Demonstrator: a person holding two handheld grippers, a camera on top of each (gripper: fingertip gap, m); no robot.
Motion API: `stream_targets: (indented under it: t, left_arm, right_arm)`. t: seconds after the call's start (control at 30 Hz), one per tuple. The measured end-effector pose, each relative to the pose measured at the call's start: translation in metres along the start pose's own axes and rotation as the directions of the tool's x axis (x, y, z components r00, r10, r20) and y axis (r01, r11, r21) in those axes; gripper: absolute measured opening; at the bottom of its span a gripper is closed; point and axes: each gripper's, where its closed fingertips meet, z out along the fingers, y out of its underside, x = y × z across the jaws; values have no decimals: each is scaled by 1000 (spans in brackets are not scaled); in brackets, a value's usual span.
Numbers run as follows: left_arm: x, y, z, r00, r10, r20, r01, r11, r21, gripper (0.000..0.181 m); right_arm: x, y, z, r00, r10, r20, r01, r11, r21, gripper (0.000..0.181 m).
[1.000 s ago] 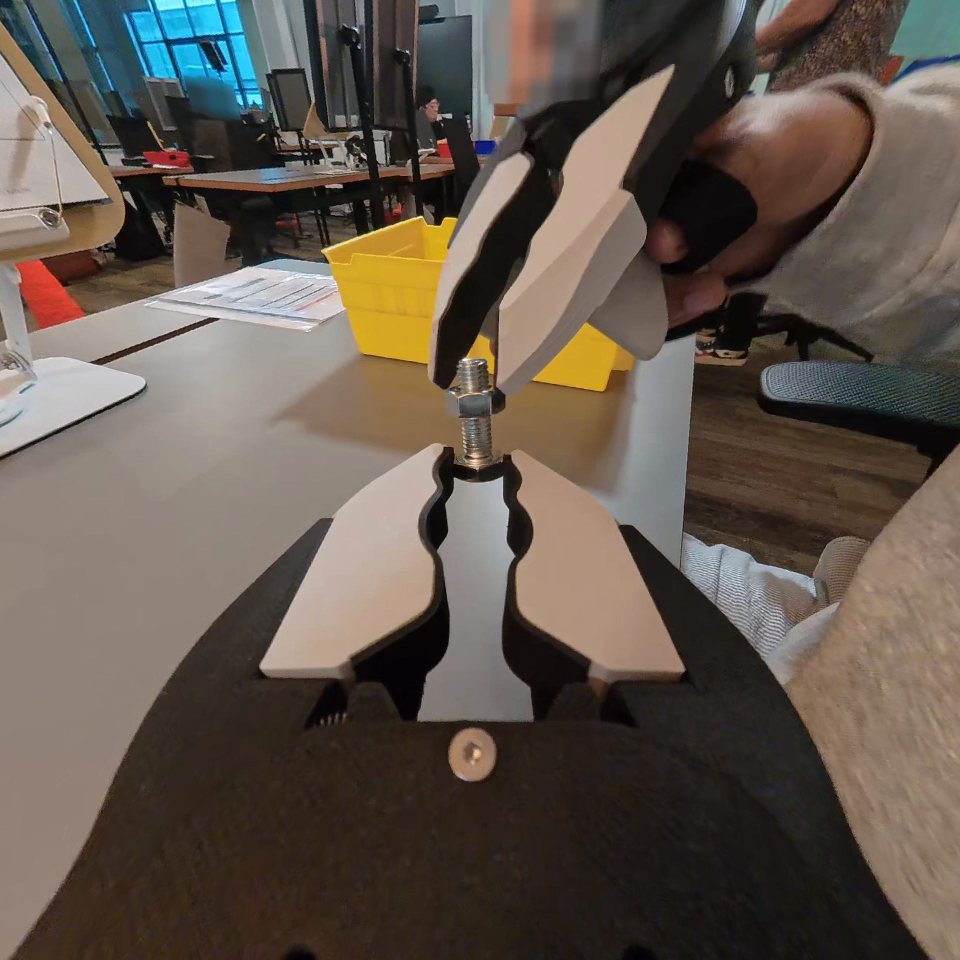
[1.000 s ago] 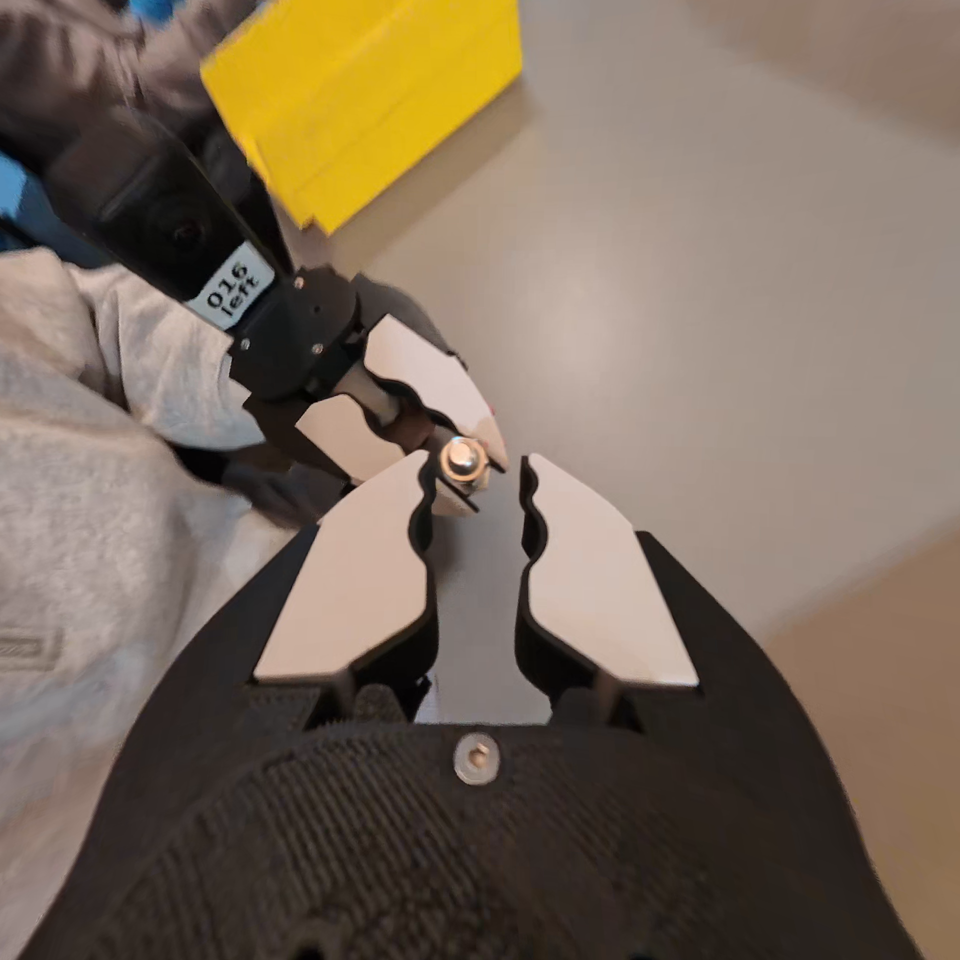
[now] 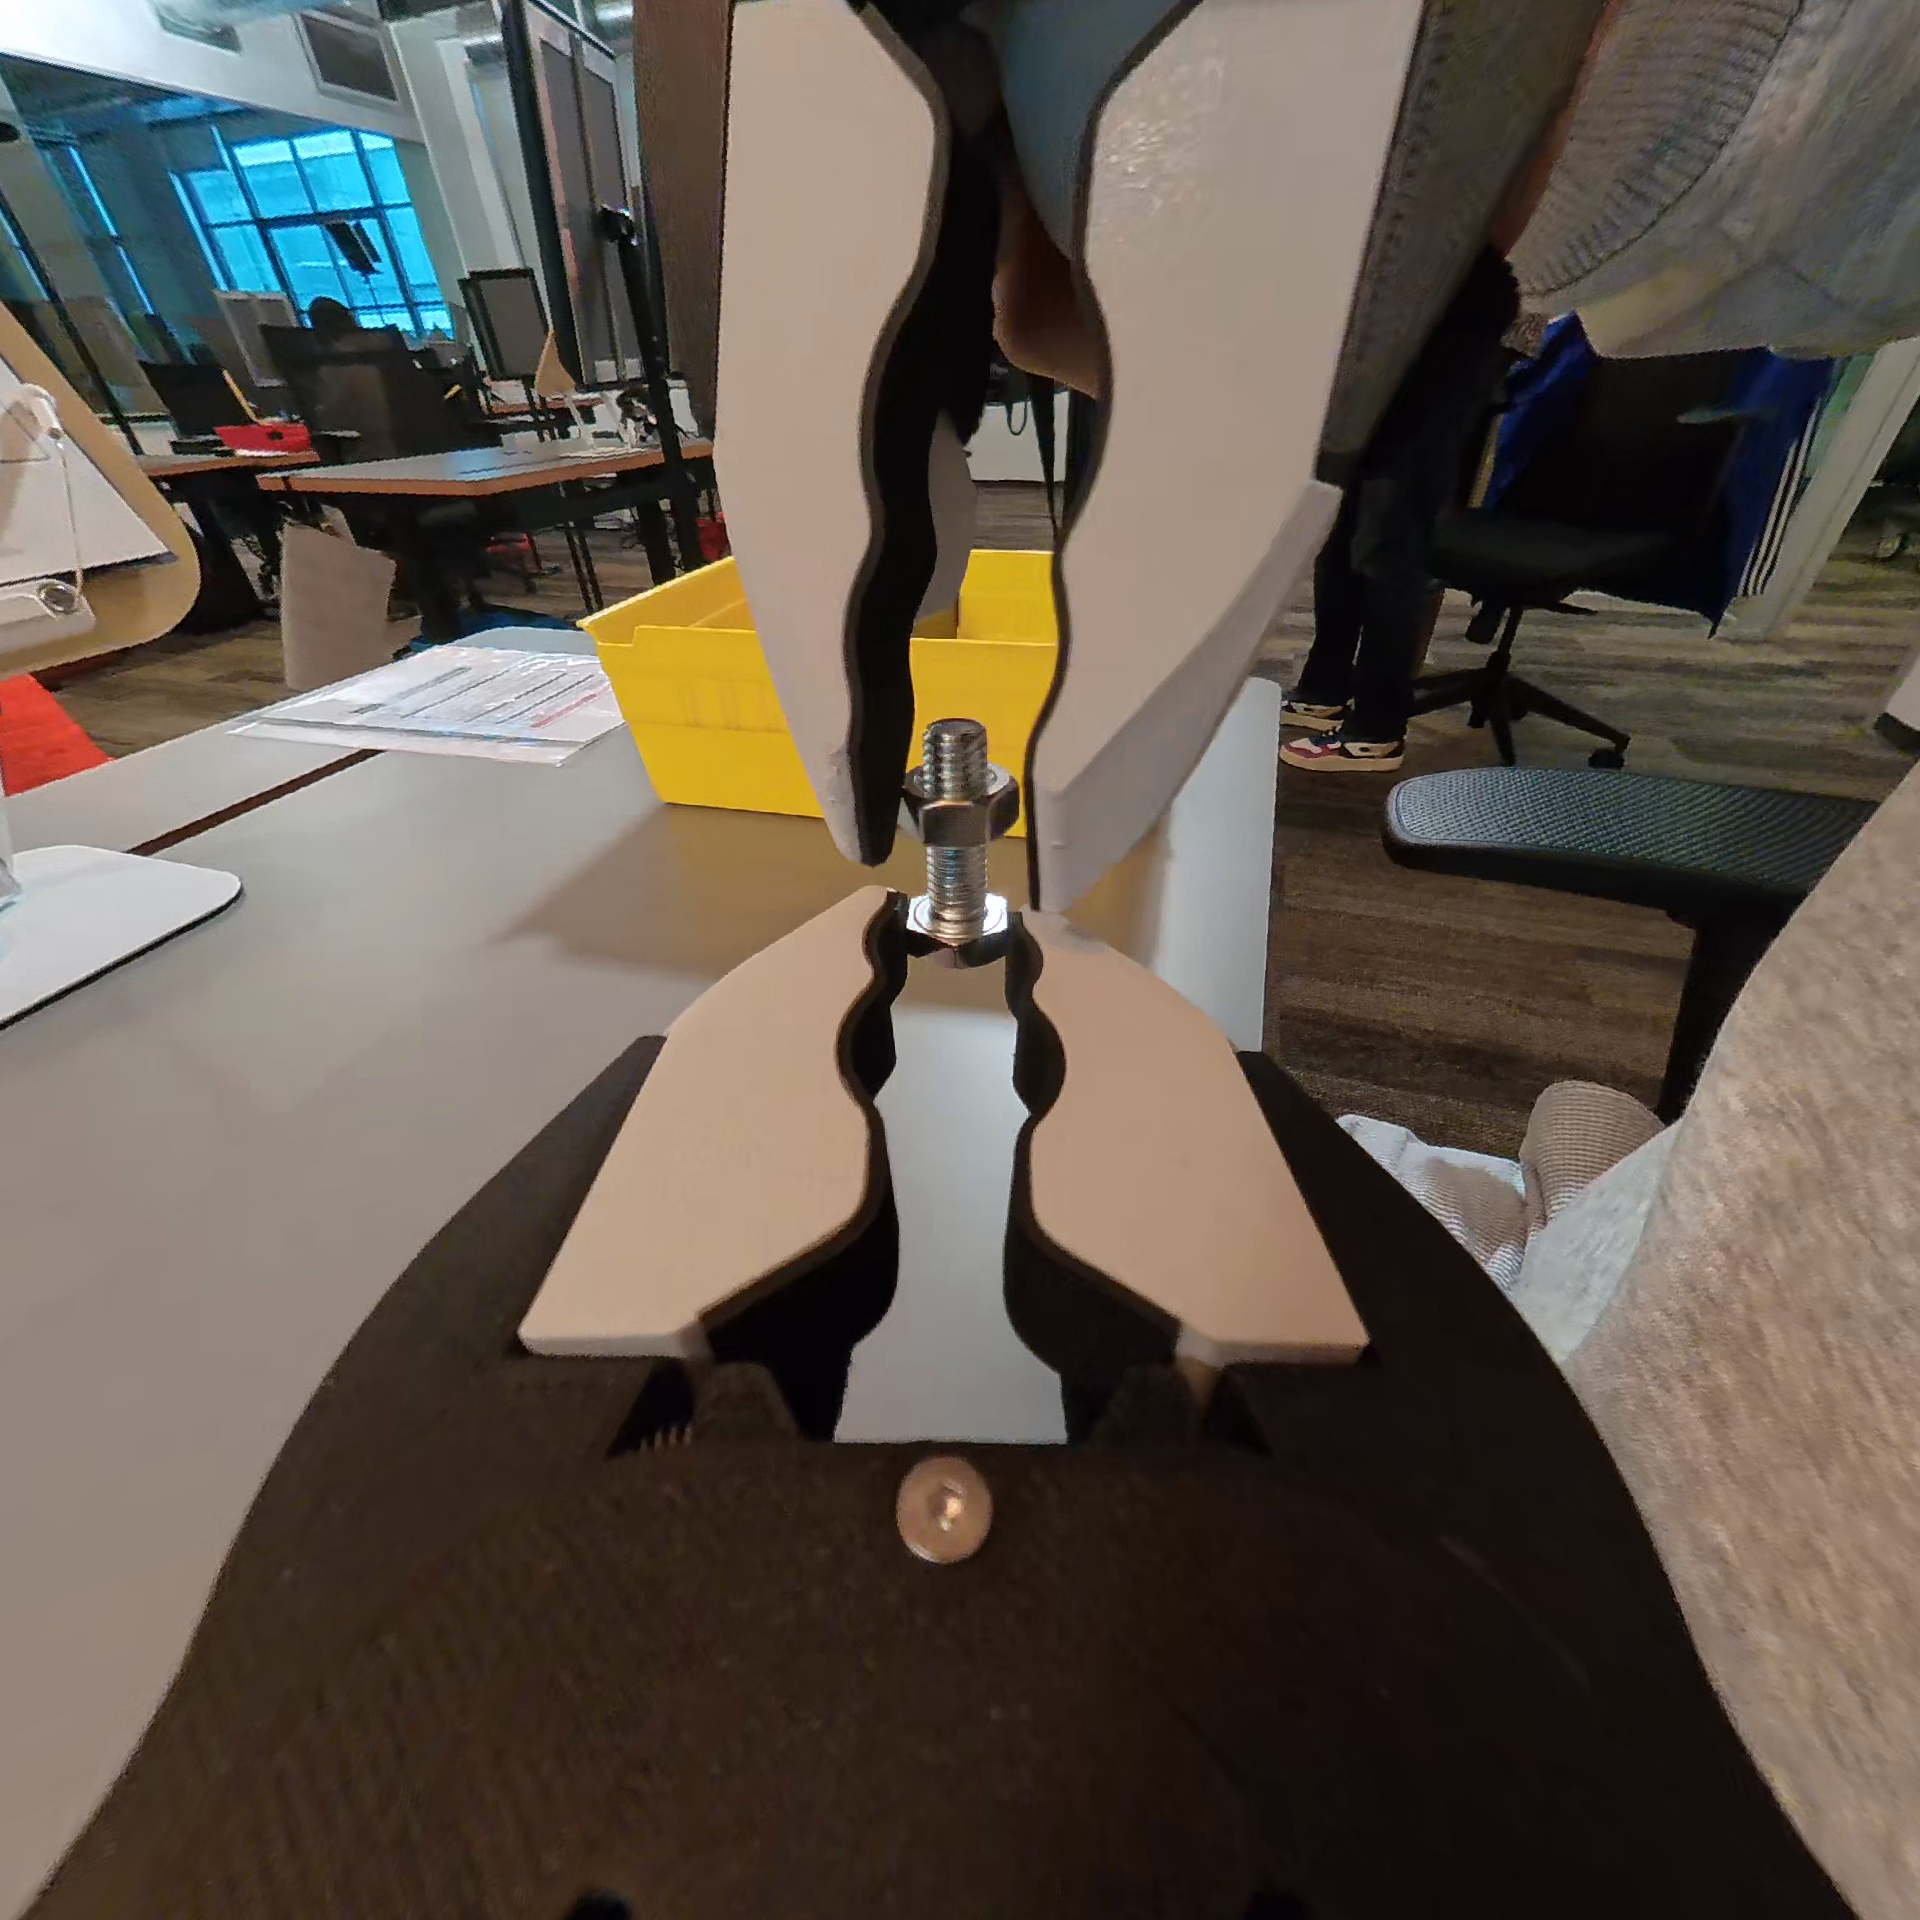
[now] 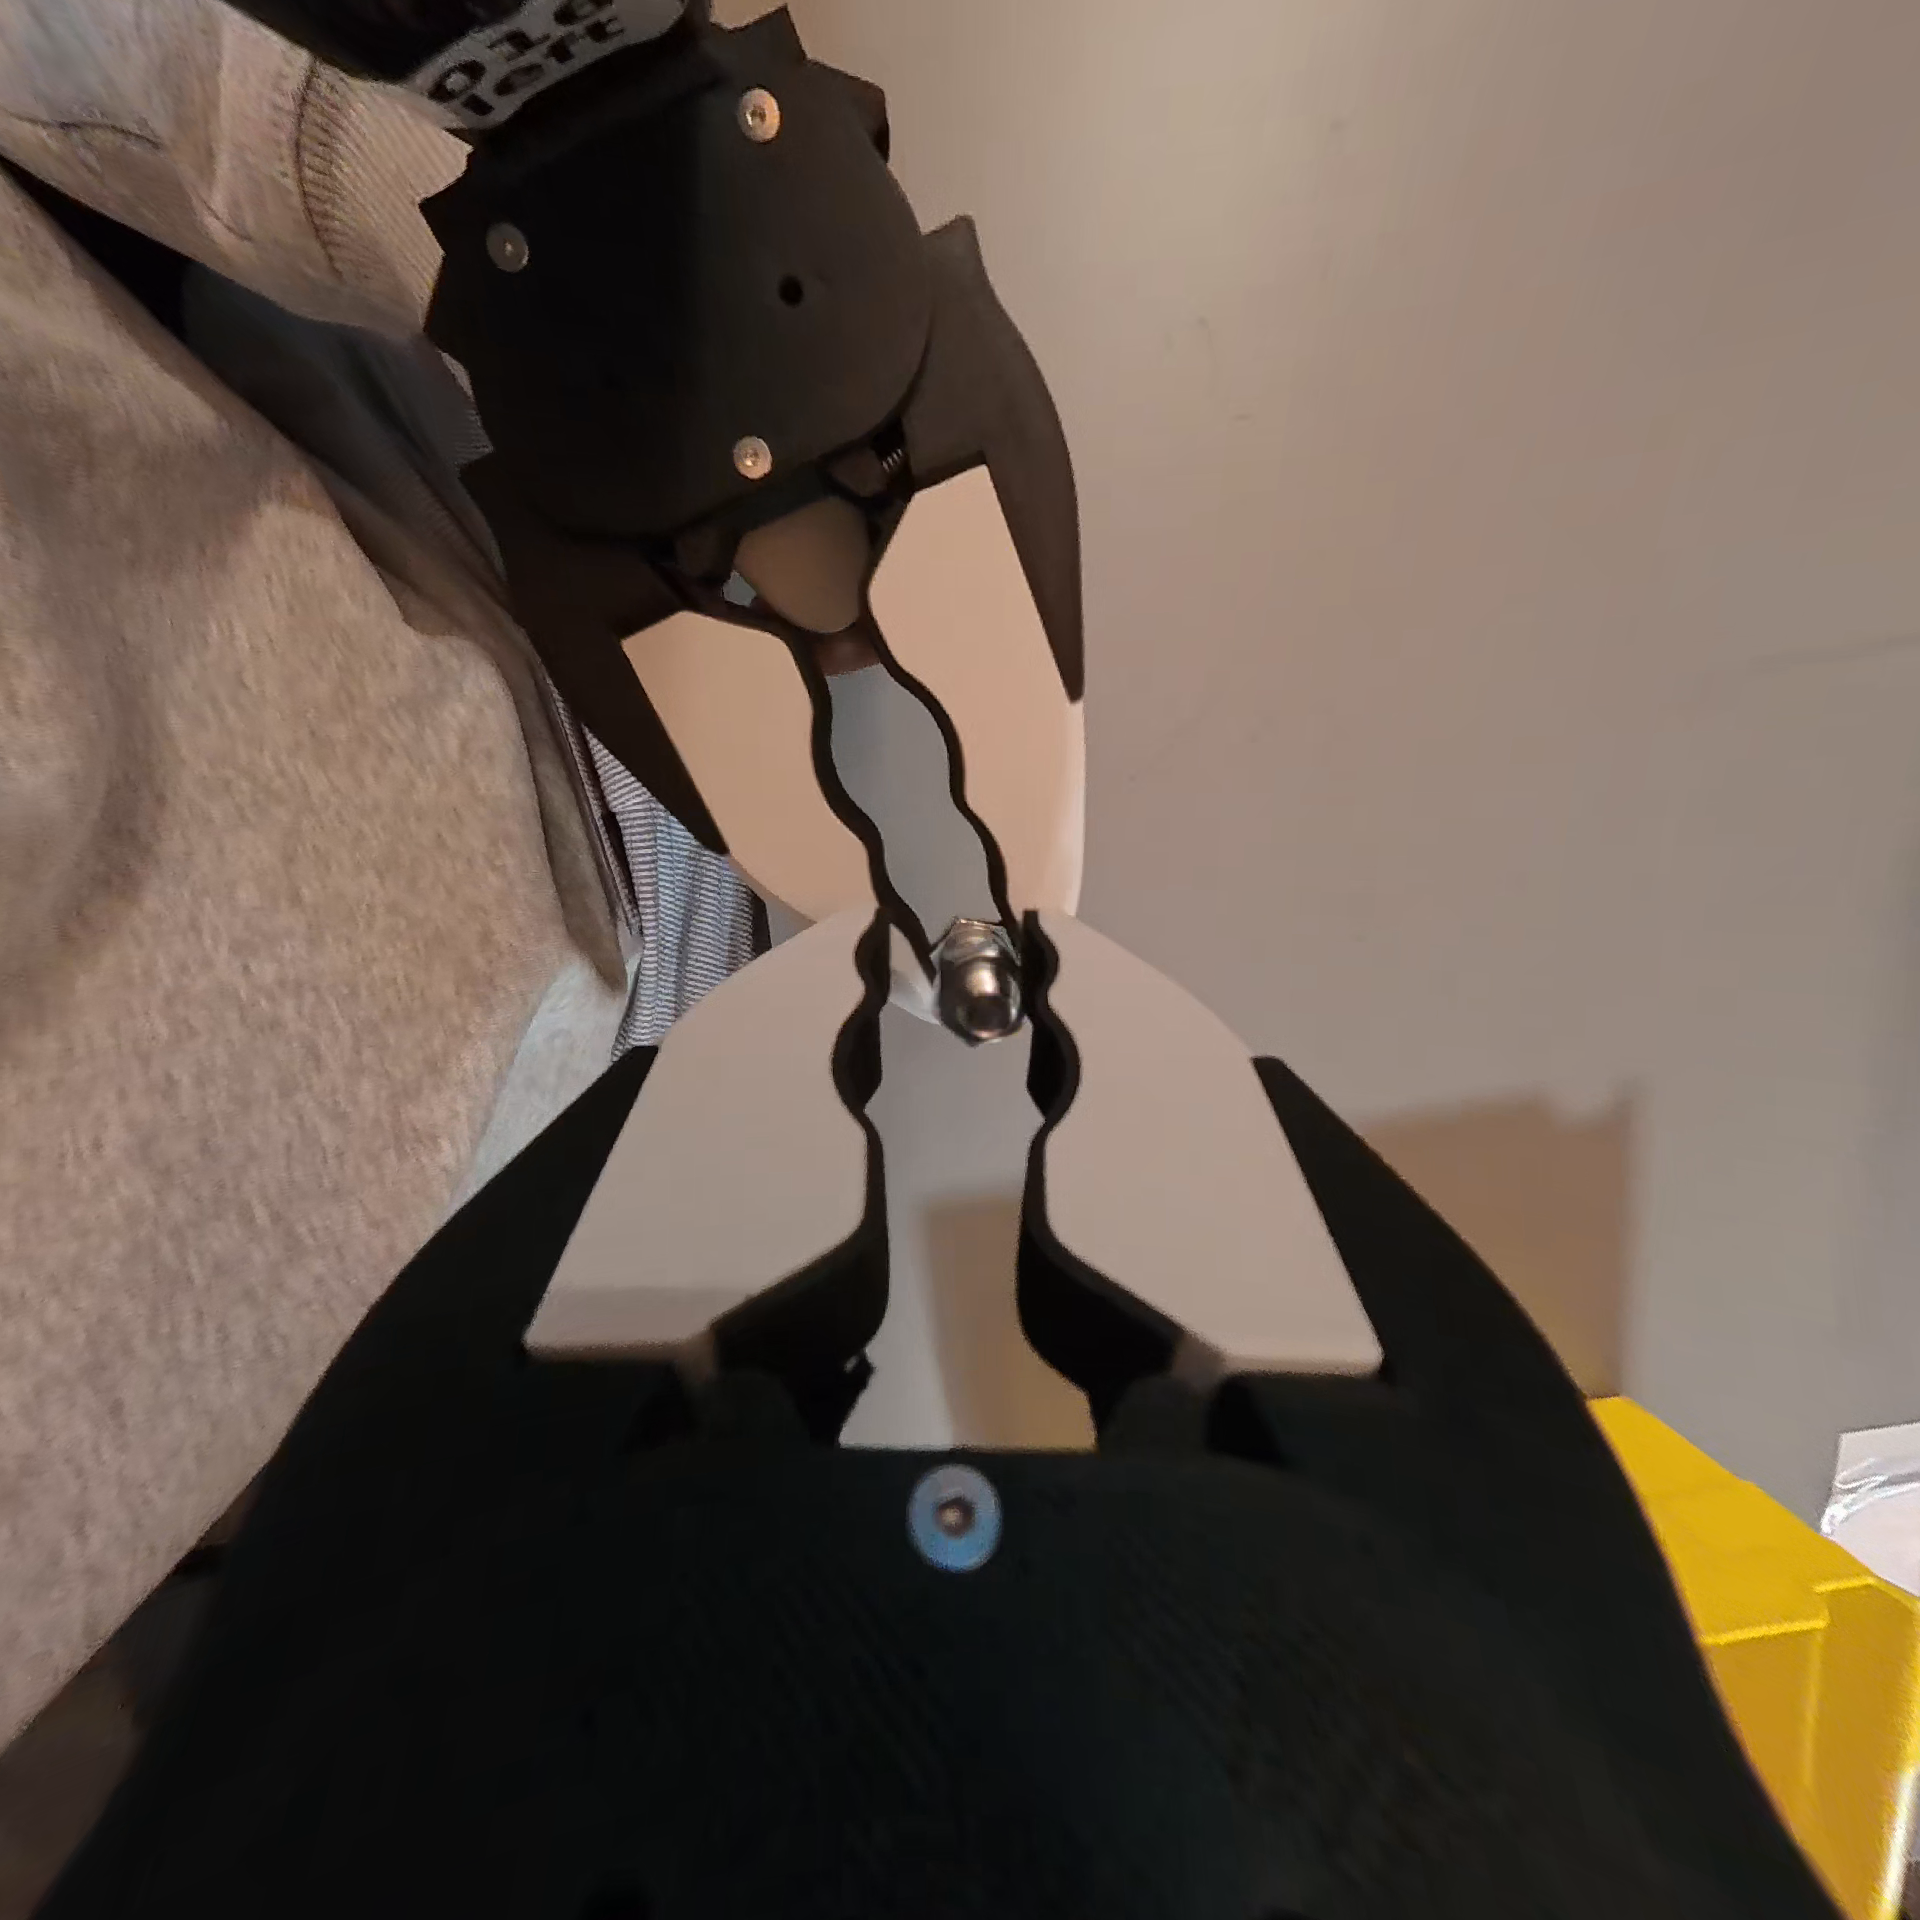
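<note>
A silver bolt (image 3: 951,883) stands upright with a hex nut (image 3: 961,810) threaded near its top. My left gripper (image 3: 951,925) is shut on the bolt's head and holds it above the grey table (image 3: 364,1039). My right gripper (image 3: 956,842) comes down from above, its fingertips closed on either side of the nut. In the right wrist view, the right gripper (image 4: 956,935) looks down on the bolt's end (image 4: 982,1008). The left gripper's black body (image 4: 675,312) reaches in from the top left.
A yellow bin (image 3: 717,707) stands on the table behind the bolt, and also shows in the right wrist view (image 4: 1766,1662). A sleeved paper sheet (image 3: 447,696) and a white stand base (image 3: 94,914) lie left. The table edge and an office chair (image 3: 1610,831) are to the right.
My right gripper has swung from a slant to straight above the bolt, and its jaws have narrowed onto the nut. My left gripper still holds the bolt head.
</note>
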Motion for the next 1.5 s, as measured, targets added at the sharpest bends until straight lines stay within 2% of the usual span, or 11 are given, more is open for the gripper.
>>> stream_targets:
  t: [0.17,0.37,0.63,0.83,1.07,1.5]
  left_arm:
    - [-6,1,-1,998,-62,7,62,998,7,19]
    - [-19,-2,-5,989,-144,28,143,989,46,19]
    - [-15,-7,-6,996,-89,28,87,994,61,18]
    - [-6,-1,-2,1000,-24,14,24,1000,19,19]
    - [-7,3,0,999,-50,9,50,999,2,19]
    - [-20,0,-5,992,-119,45,118,992,34,19]
  right_arm:
    - [-9,-2,-1,1000,-23,6,23,1000,1,23]
    - [-5,9,-5,999,-29,-39,26,998,-61,21]
    - [14,11,-12,997,28,-76,-30,999,-17,23]
    - [10,5,-7,999,27,-38,-27,1000,10,30]
    - [1,-1,-3,999,-27,-28,27,999,17,36]
    - [-1,9,-4,1000,-6,-30,5,1000,-21,27]
